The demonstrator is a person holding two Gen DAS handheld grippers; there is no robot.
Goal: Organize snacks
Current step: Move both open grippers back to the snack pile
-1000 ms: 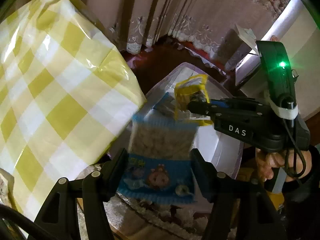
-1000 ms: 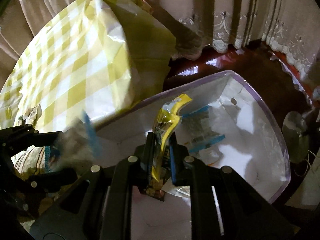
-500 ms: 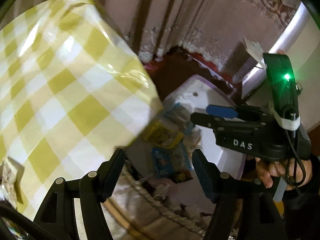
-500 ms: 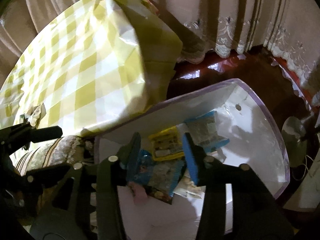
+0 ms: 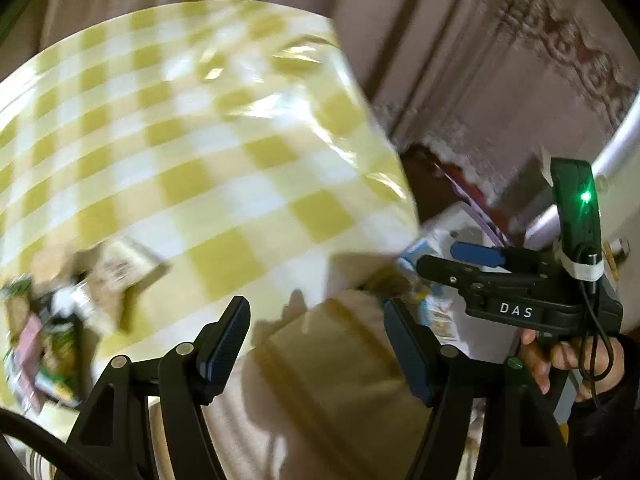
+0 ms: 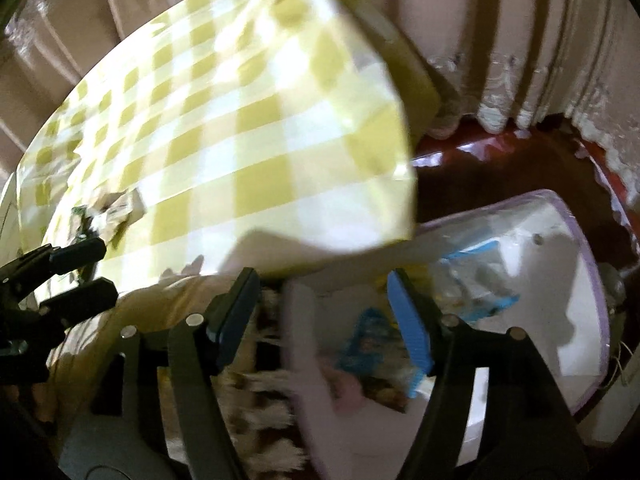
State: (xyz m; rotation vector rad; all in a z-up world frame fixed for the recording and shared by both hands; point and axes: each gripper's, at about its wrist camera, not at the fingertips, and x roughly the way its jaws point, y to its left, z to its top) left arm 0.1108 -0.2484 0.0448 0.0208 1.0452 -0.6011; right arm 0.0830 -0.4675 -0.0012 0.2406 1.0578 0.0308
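Note:
Both views are blurred by motion. My left gripper (image 5: 316, 344) is open and empty, over the table's near corner. My right gripper (image 6: 324, 312) is open and empty, above the near rim of the white bin (image 6: 580, 272). The bin holds several snack packets, among them a blue packet (image 6: 372, 344) and a clear blue-edged packet (image 6: 480, 280). More snack packets (image 5: 44, 332) lie on the yellow-checked table (image 5: 200, 152) at its left; they show small in the right wrist view (image 6: 108, 208). The right gripper shows in the left wrist view (image 5: 452, 260), the left gripper in the right wrist view (image 6: 80, 268).
The white bin (image 5: 452, 224) stands low beside the table's right corner on a dark red floor (image 6: 500, 168). Beige curtains (image 6: 520, 20) hang behind. A striped cushion or cloth (image 5: 340, 380) lies below the table edge in front of my grippers.
Both grippers let their packets drop into the bin a second ago. Both have since swung left, away from the bin and toward the table; the packets on the table have come into view.

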